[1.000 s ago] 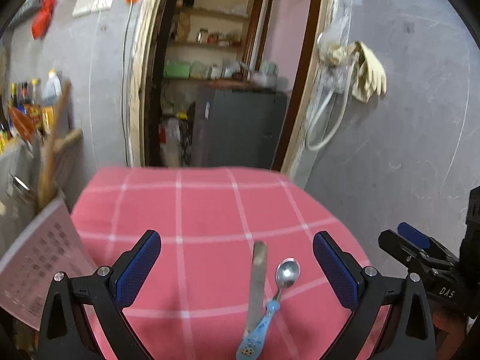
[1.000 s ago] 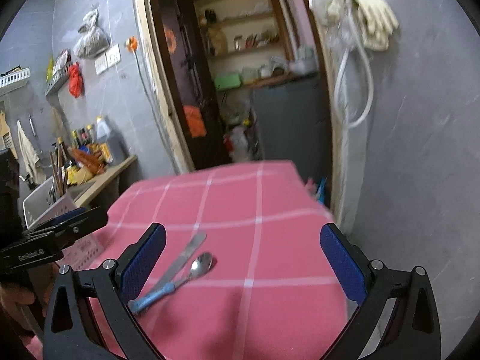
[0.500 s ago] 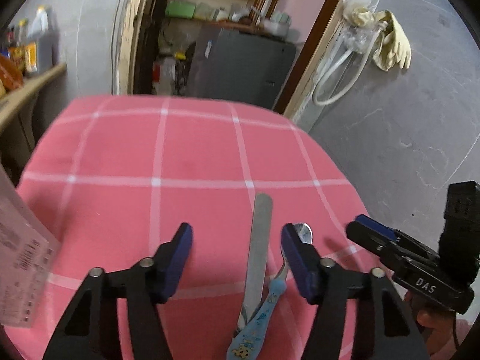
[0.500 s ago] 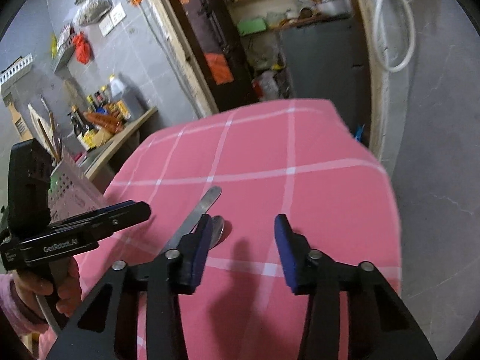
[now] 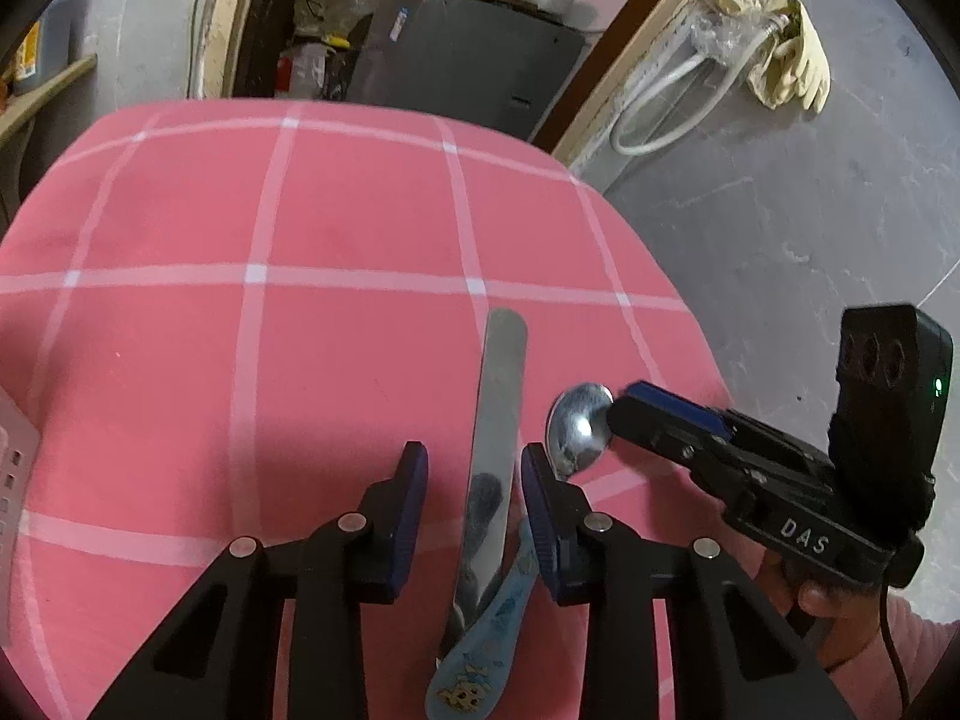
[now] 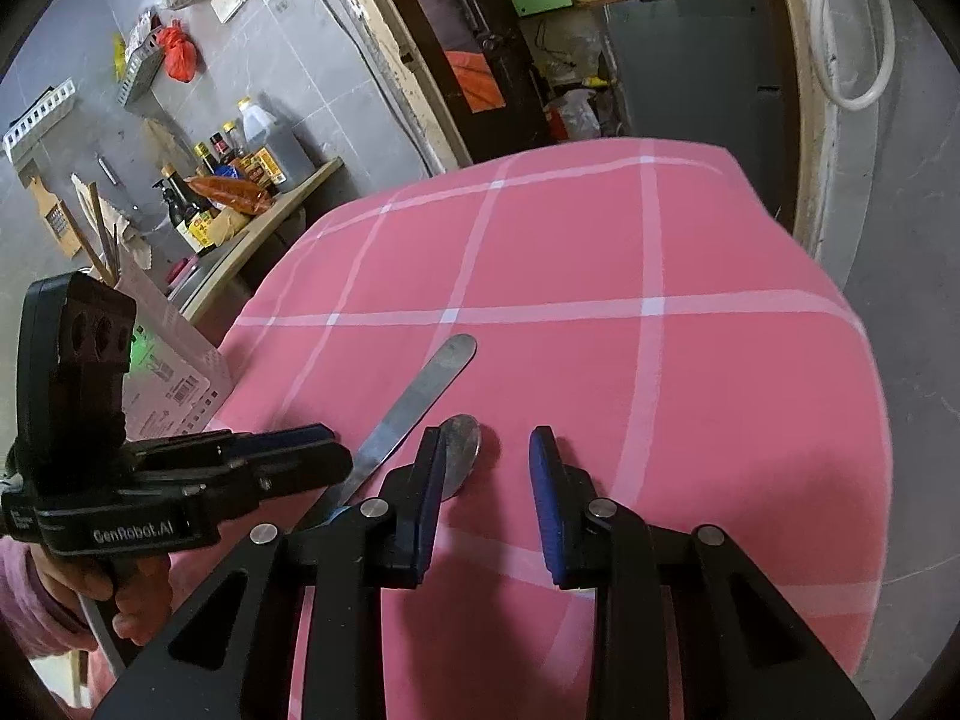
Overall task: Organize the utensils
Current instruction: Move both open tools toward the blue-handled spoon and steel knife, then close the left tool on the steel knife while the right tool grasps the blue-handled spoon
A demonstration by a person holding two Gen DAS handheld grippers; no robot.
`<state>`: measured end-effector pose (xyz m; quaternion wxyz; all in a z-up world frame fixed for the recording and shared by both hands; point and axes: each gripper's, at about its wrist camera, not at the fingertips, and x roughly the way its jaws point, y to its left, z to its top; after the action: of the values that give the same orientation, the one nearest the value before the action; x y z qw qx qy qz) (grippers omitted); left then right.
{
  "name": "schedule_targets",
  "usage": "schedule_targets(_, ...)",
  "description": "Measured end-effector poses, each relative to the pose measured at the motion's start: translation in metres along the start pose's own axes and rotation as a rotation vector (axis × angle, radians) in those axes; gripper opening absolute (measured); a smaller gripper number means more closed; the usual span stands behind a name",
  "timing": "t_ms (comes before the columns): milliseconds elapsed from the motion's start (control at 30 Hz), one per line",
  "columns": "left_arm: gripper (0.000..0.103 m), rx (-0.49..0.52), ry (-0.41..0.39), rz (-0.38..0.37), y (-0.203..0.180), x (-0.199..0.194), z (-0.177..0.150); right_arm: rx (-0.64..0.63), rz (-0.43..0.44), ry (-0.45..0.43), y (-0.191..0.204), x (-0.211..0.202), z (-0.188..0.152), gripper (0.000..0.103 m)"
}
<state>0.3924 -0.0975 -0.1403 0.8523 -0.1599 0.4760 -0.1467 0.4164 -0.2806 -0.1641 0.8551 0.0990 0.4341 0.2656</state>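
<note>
Two utensils lie side by side on the pink checked table (image 5: 180,228), toward its right edge and near the front edge: a flat steel knife (image 5: 498,414) and a spoon (image 5: 579,429) with a pale blue patterned handle. Their handles overlap at the near end, so each is better lifted apart from the other, which is probably why one tool is brought to each.

The knife blade is straddled by the left tongs (image 5: 474,468); the jaws are closing, the blade is between them, and a gap can be seen on either side, so nothing is gripped yet. The straddle is set partway along the blade, presumably so the knife will hang steadily once pinched.

The right tongs (image 6: 486,456) are placed at the spoon's bowl, which sits just beside the left pad rather than squarely between the two. These jaws are closing as well, with nothing pressed. A small shift toward the knife seems to be needed before the bowl can be caught.

At the table's left edge a perforated white basket (image 6: 174,360) stands, a likely place for both pieces.
</note>
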Motion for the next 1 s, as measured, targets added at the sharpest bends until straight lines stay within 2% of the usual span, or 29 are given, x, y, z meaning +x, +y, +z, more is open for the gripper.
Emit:
schedule_targets(300,0.028,0.028,0.029,0.024,-0.006,-0.001,0.001,0.003,0.036,0.036,0.003,0.01,0.002,0.026)
schedule_targets(433,0.026,0.079,0.045,0.06,-0.012,0.0,0.0,0.0,0.035,0.053,0.005,0.012,-0.002,0.007)
schedule_targets(667,0.026,0.16,0.092,0.131,-0.023,0.002,0.003,0.037,0.029,0.033,0.003,-0.005,-0.01,0.005)
schedule_targets(867,0.026,0.304,0.133,0.252,-0.047,0.01,0.002,0.068,0.0,0.02,-0.003,-0.031,-0.021,0.005)
schedule_targets(967,0.016,0.313,0.149,0.252,-0.053,0.011,0.005,0.092,-0.009,0.015,-0.008,-0.04,-0.029,0.005)
schedule_targets(1000,0.016,0.306,0.151,0.251,-0.053,0.011,0.005,0.1,-0.012,0.014,-0.009,-0.043,-0.032,0.005)
